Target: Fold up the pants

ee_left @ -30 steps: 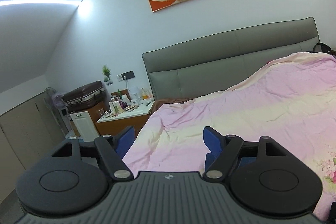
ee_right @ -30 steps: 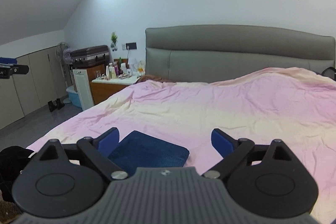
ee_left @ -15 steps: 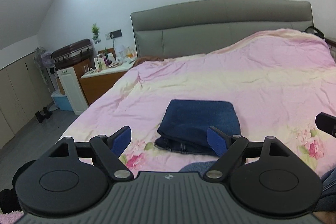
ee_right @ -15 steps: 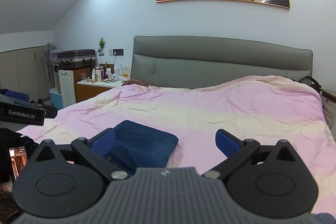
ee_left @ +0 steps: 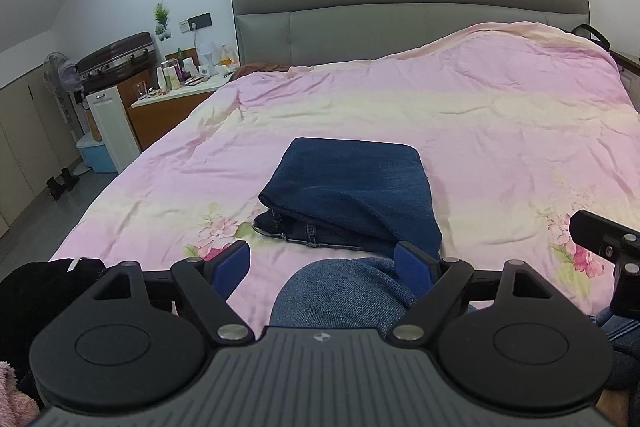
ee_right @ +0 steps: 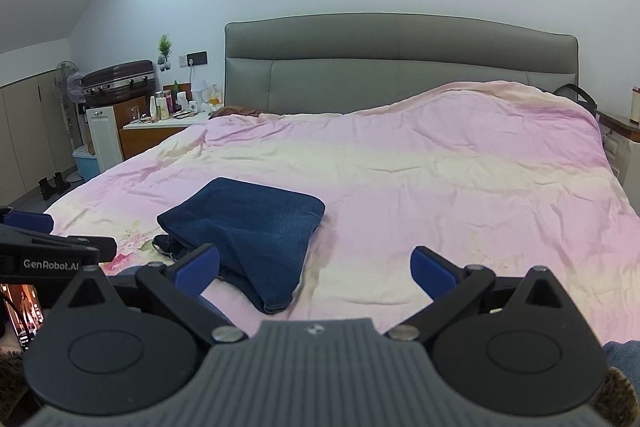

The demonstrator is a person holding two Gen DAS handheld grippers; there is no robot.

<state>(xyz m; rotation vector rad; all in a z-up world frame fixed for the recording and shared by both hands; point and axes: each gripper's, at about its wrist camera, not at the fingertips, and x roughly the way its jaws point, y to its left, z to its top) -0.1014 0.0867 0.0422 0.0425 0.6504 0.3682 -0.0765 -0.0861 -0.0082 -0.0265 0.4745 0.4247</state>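
Note:
Dark blue denim pants (ee_left: 352, 195) lie folded into a compact rectangle on the pink bedspread (ee_left: 500, 131), near the bed's foot. My left gripper (ee_left: 322, 261) is open just short of the pants' near edge, nothing between its blue pads; a person's denim-clad knee (ee_left: 340, 295) shows under it. In the right wrist view the same folded pants (ee_right: 248, 223) lie left of centre. My right gripper (ee_right: 316, 263) is open over the bedspread, to the right of the pants, holding nothing. Part of the left gripper (ee_right: 48, 247) shows at that view's left edge.
A grey padded headboard (ee_right: 400, 67) backs the bed. A nightstand (ee_left: 172, 107) crowded with bottles, a white cabinet and a dark suitcase (ee_left: 116, 61) stand to the left. A fan, a blue bin and dark shoes (ee_left: 62, 183) are on the floor. A phone (ee_right: 22, 311) shows low left.
Both views have tilted down from the wall and headboard toward the bed's foot. The folded pants came into the left view. Both grippers stay open.

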